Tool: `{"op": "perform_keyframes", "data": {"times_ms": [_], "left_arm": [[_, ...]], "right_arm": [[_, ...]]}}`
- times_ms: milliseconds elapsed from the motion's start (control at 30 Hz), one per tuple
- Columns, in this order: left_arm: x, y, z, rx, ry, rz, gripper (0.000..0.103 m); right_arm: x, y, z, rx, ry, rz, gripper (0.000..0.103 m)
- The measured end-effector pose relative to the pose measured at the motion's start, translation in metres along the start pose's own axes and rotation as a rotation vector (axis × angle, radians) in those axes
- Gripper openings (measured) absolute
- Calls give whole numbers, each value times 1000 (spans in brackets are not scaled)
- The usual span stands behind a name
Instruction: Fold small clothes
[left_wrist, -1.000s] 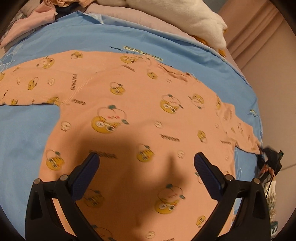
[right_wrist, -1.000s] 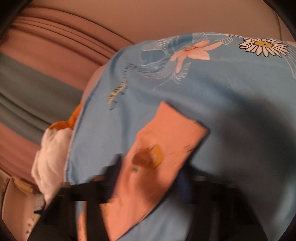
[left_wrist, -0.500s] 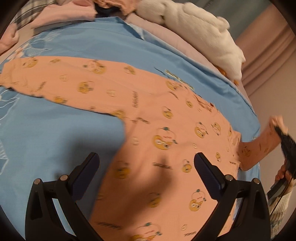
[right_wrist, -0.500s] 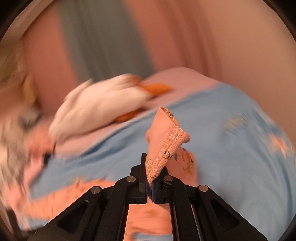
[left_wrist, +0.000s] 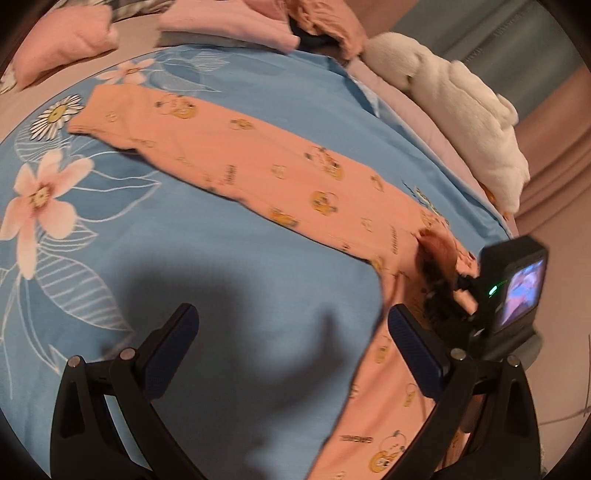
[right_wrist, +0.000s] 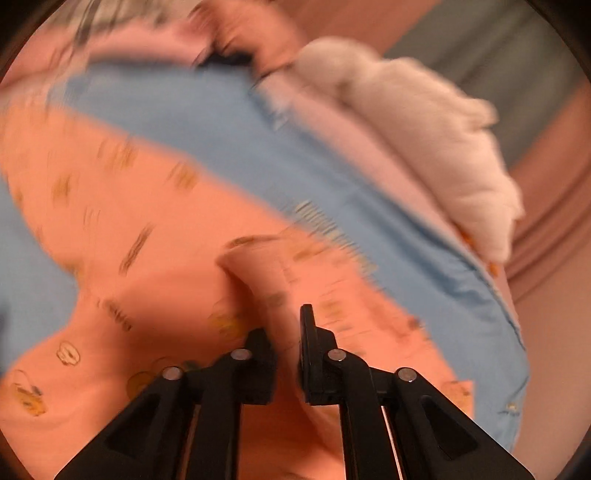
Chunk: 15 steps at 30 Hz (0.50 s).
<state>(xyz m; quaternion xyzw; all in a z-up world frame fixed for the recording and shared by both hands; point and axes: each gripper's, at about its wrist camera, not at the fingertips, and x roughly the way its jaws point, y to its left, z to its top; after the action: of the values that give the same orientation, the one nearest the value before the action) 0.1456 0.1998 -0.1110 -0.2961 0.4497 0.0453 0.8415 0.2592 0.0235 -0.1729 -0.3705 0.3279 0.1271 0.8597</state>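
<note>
My right tongs (right_wrist: 284, 332) just cracked apart, sleeve (right_wrist: 258, 280) slipping free. Left tongs (left_wrist: 291, 336) gape, empty. Shirt (left_wrist: 295, 173) flat across bed (left_wrist: 221, 295). Soft, light, floppy; I'd pinch cuffs or hem.

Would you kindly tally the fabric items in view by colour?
Orange printed garment: 1
Blue floral sheet: 1
White plush item: 1
Pink folded clothes at the far edge: at least 2; the pile is too jumbled to separate
Total: at least 5
</note>
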Motion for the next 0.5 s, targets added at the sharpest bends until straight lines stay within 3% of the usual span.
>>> {"op": "perform_keyframes", "data": {"times_ms": [67,167,200,267,367,433,500], "left_arm": [[-2,7,2,-14,-10,7,102],[-2,20,6,-46,-14,10,102],[-4,26,7,-52,-18,10,102],[-6,32,8,-62,-28,13,102],[-6,44,13,-98,-36,-16,102],[-6,51,17,-127,-40,-42,102],[-6,56,23,-154,-51,-81,102]], "right_arm": [[-9,6,-3,-14,-24,-10,18],[-36,-11,-4,74,-116,143,54],[-48,-22,-5,113,-154,178,59],[-62,-46,-9,206,-198,270,59],[-67,-98,-30,436,-234,482,59],[-56,-117,-41,520,-195,521,59],[-46,-116,-45,512,-152,518,59]]}}
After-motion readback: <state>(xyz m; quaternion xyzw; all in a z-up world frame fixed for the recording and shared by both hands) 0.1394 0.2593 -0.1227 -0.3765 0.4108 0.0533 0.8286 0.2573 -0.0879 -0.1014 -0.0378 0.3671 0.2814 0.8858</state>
